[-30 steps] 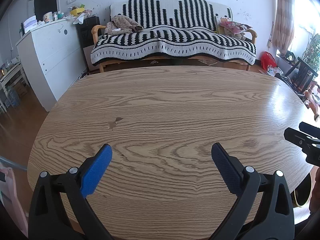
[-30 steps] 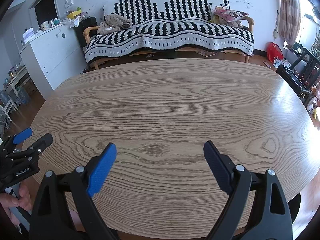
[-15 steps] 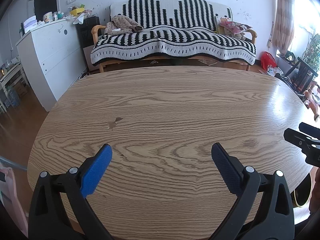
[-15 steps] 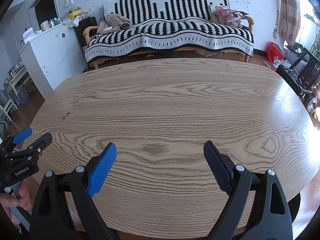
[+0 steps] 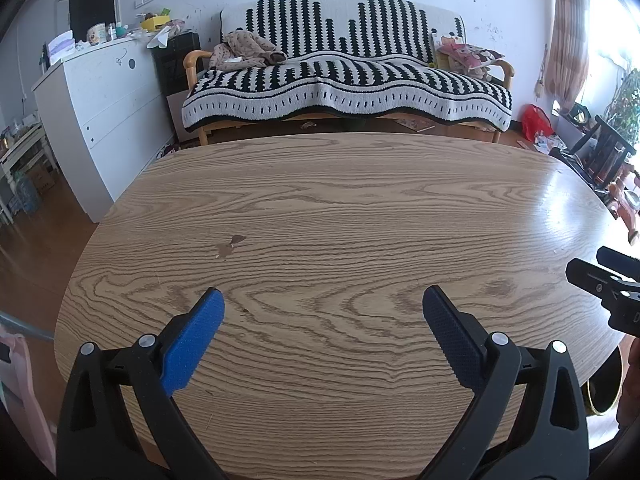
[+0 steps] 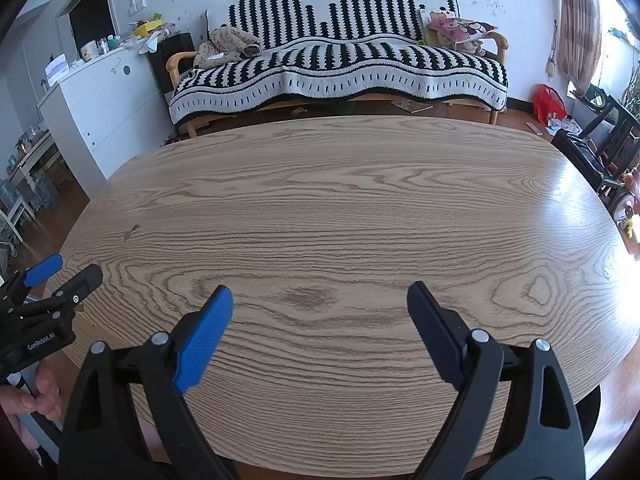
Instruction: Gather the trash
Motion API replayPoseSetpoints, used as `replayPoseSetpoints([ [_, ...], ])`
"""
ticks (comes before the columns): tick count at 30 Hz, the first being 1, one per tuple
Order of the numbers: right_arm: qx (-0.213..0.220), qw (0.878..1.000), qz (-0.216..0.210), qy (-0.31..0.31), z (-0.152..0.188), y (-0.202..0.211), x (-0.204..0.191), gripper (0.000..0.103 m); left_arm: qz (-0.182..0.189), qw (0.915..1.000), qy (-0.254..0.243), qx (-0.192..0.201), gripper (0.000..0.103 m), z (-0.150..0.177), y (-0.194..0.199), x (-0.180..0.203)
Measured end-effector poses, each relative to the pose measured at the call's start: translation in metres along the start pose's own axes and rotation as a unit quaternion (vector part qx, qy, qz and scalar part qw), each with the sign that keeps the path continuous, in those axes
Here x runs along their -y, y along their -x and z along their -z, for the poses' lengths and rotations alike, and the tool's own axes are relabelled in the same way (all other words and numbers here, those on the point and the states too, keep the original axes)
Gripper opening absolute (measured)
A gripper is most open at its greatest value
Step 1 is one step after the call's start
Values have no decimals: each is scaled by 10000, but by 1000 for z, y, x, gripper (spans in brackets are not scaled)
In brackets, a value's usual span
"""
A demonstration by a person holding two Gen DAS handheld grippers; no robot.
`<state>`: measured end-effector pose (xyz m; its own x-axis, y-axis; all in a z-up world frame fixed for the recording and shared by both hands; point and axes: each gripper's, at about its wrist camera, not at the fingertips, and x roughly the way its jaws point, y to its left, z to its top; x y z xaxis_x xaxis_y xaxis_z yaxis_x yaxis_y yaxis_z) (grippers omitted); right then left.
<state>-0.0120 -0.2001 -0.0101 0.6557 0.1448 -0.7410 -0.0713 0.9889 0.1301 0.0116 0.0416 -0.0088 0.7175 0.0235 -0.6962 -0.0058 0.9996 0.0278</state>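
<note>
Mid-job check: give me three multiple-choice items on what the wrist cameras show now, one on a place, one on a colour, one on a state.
1. Where is the small chipped mark on the table?
A. left of centre
B. far right edge
C. under the sofa

2. What colour are the gripper pads?
A. red
B. blue
C. green

3. How do both grippers stand?
A. shut on trash
B. shut, empty
C. open, empty

Answers: 1 A, the mark sits left of the table centre. 2 B, the pads are blue. 3 C, left gripper and right gripper gape over bare wood.
</note>
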Motion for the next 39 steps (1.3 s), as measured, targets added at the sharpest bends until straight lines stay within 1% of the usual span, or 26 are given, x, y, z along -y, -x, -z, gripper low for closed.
replayPoseSetpoints([
  [39,-6,10000,-9,-10,0,0,-1,86,-3,10000,20,-14,97,1,3,3],
])
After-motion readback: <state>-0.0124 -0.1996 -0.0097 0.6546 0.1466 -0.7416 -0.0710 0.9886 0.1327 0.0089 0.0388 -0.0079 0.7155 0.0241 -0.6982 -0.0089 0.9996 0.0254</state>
